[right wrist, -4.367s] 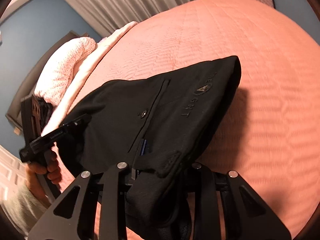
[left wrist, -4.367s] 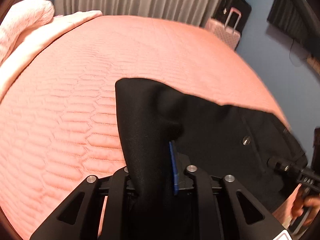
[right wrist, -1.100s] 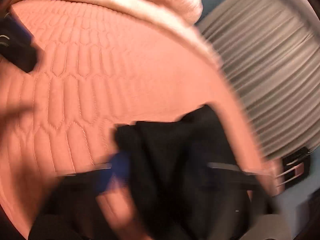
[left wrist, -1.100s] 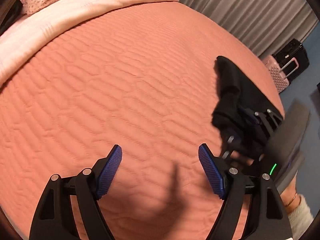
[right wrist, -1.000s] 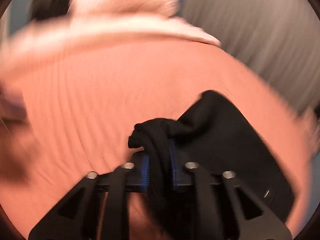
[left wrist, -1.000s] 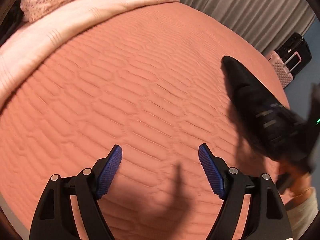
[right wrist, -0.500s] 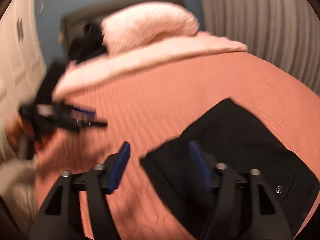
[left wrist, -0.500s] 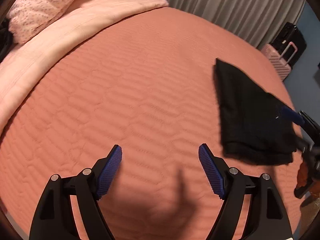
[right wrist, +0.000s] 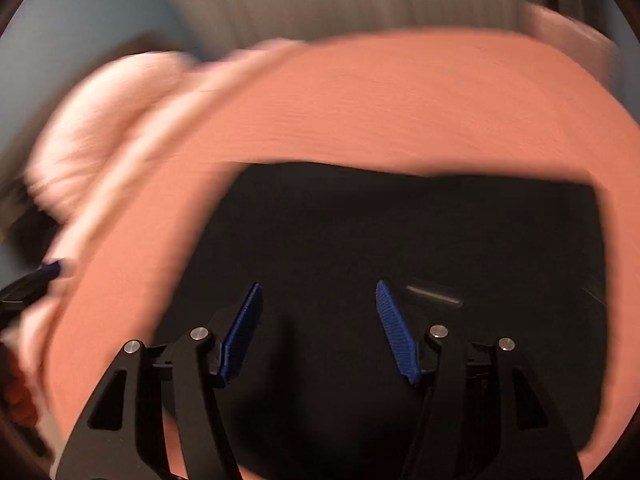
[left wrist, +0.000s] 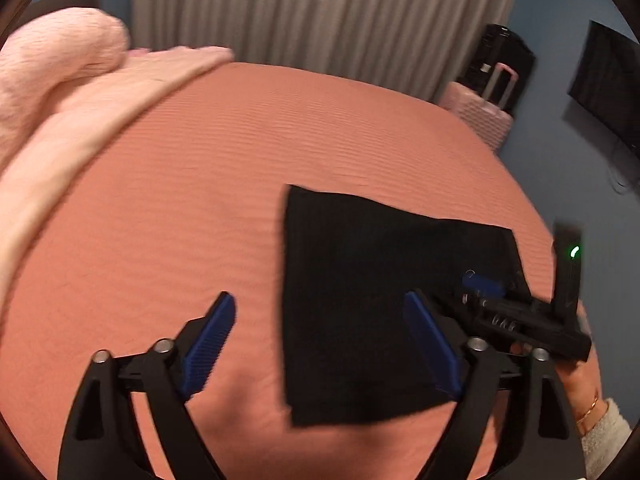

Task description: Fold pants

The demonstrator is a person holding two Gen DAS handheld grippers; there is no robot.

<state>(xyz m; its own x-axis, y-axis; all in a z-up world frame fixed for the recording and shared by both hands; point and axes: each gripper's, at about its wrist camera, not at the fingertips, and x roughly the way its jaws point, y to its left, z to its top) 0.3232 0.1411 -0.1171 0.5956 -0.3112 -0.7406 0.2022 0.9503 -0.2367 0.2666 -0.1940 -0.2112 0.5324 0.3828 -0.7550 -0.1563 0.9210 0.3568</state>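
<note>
We see the pants (left wrist: 372,300) lying folded flat on the bed (left wrist: 200,200); both tools, left tool (left wrist: 320,344) just widening and right tool (right wrist: 318,330) just narrowing, grasp nothing; little remains.

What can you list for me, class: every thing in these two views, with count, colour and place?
pants: one, black, folded flat on the bedspread
bedspread: one, salmon, covering the bed
blanket: one, pale pink, at the bed's left side
curtain: one, grey, behind the bed
suitcases: two, pink and black, by the curtain
left gripper: one, black with blue pads, jaws wide apart, holding nothing
right gripper: one, same colours, jaws apart above the pants
hand: one, holding the right gripper
</note>
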